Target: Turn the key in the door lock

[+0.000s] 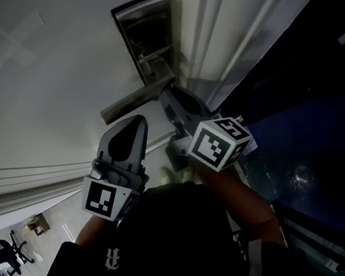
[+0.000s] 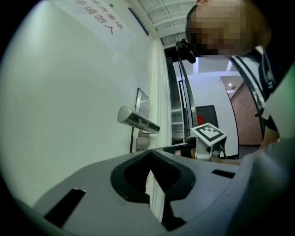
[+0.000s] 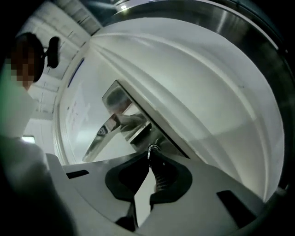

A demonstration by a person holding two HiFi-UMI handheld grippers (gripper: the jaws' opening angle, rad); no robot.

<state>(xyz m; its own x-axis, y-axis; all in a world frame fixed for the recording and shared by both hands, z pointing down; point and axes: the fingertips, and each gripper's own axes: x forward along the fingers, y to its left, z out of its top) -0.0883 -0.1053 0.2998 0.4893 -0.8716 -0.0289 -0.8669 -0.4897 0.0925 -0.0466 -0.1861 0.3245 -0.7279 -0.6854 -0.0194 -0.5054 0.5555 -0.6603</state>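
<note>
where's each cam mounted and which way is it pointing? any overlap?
Head view: on the person's head, facing steeply down the door; shows left gripper, right gripper, right forearm.
Left gripper view: on the left gripper, looking along its shut, empty jaws toward the handle; person's torso at right.
Right gripper view: on the right gripper, looking up the door along jaws closed on the key; sleeve at left.
Shared: all three show the handle.

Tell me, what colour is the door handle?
The door handle is shiny silver, clearest in the left gripper view.
</note>
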